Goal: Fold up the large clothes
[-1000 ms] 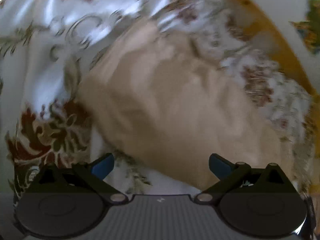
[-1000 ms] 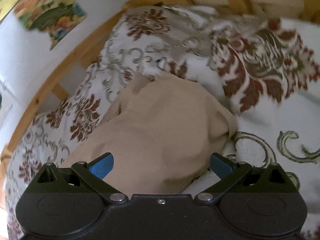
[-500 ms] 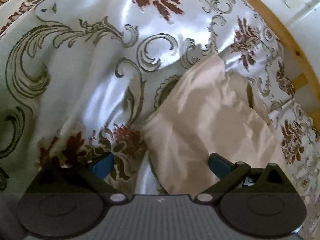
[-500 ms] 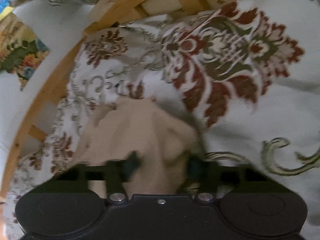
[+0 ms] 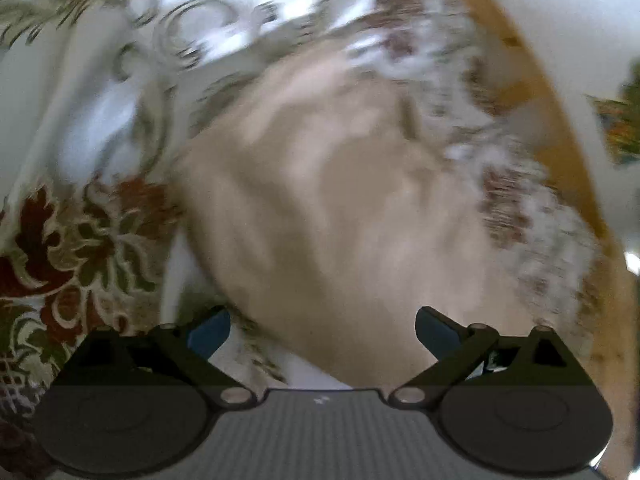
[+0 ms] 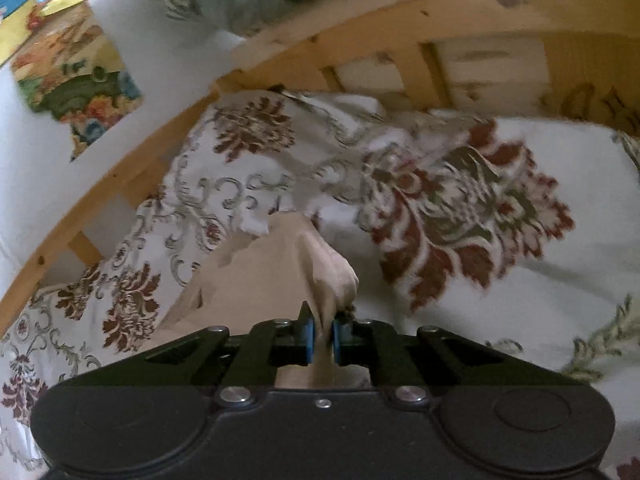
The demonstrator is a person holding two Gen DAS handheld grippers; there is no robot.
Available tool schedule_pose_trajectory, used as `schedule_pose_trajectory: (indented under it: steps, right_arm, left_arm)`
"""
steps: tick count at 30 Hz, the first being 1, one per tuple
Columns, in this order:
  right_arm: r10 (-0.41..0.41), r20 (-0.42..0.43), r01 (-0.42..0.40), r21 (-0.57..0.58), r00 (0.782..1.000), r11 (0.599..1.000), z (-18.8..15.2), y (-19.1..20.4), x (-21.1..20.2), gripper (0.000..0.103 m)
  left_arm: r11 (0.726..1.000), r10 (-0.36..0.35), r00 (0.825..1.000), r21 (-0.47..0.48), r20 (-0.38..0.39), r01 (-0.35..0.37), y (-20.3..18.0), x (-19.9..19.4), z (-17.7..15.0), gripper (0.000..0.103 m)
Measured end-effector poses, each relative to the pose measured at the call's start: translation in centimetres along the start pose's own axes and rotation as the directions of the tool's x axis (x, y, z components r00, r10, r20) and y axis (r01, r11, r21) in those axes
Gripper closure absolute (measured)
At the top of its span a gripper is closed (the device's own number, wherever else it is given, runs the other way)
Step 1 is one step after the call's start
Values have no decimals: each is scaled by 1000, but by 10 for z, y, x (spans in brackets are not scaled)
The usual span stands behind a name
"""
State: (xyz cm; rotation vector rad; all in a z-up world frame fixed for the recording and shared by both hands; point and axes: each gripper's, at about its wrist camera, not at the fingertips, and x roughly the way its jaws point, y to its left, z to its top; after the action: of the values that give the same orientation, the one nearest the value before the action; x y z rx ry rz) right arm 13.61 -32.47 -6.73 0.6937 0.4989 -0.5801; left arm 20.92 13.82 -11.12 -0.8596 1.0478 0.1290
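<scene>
Beige garment (image 6: 276, 276), plain and soft, heaped in loose folds on a bed spread (image 6: 500, 288) of white cloth patterned with dark red flowers and grey-green scrolls. Pinched fold of it clamped between the blue pads of the right gripper (image 6: 322, 334), just closed on the cloth, with the fabric drawn up into a taut ridge. Left gripper (image 5: 322, 330) spread wide just above the near edge of the same garment (image 5: 340, 200), touching nothing. Left view smeared by blur, garment outline and hems hard to make out. Wooden bed frame (image 6: 360, 28) curving close behind the heap; open bedspread to the right.
</scene>
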Motion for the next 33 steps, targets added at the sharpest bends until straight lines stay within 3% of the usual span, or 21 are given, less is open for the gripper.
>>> schedule_pose_trajectory:
  steps: [4, 6, 7, 9, 10, 13, 15, 16, 18, 19, 22, 24, 28, 31, 33]
  right_arm:
    - [-39, -29, 39, -8, 999, 999, -2, -3, 8, 91]
    - [-65, -31, 65, -20, 997, 998, -3, -4, 11, 80]
    - [-81, -25, 80, -20, 996, 997, -3, -4, 11, 77]
    - [-117, -4, 117, -26, 993, 993, -3, -3, 9, 59]
    - [-137, 19, 138, -42, 990, 990, -4, -1, 6, 57]
    - [-163, 110, 177, -133, 981, 975, -8, 14, -3, 35]
    - [-122, 191, 166, -232, 974, 958, -15, 30, -10, 18]
    - [-74, 227, 141, -296, 971, 945, -22, 41, -12, 16]
    - [50, 259, 71, -438, 965, 896, -38, 64, -9, 7]
    - [117, 253, 35, -528, 960, 849, -48, 78, -5, 7]
    - [309, 185, -60, -766, 933, 640, -83, 116, 10, 6]
    - [376, 136, -101, -830, 917, 548, -96, 137, 21, 6]
    - [428, 103, -129, -867, 898, 480, -101, 172, 44, 3]
    - [383, 70, -122, -883, 921, 454, -103, 185, 71, 2]
    - [319, -13, -159, -885, 948, 438, -109, 184, 93, 2]
  left_arm:
    - [995, 3, 1000, -103, 29, 0, 8, 8, 12, 1]
    - [989, -8, 998, -148, 69, 19, 15, 9, 17, 1]
    - [980, -27, 995, -196, 101, 46, 21, 7, 19, 1]
    - [956, -54, 987, -278, 152, 95, 33, 6, 16, 1]
    - [946, -59, 983, -303, 175, 111, 36, 5, 14, 1]
    - [953, -42, 978, -285, 207, 101, 35, 7, 11, 2]
    - [961, -23, 976, -264, 215, 81, 32, 7, 11, 2]
    - [964, -15, 976, -256, 216, 71, 30, 7, 10, 2]
    - [969, 0, 976, -242, 216, 54, 19, 16, 12, 2]
    - [972, 5, 976, -231, 216, 46, 18, 14, 11, 1]
    - [980, 19, 977, -197, 212, 24, 16, 16, 9, 1]
    - [986, 35, 977, -169, 212, 2, 11, 17, 7, 1]
    - [994, 68, 974, -101, 218, -46, 3, 20, 2, 1]
    - [995, 75, 972, -77, 223, -59, 0, 19, 0, 1]
    - [994, 67, 972, -94, 225, -46, 1, 17, 0, 1]
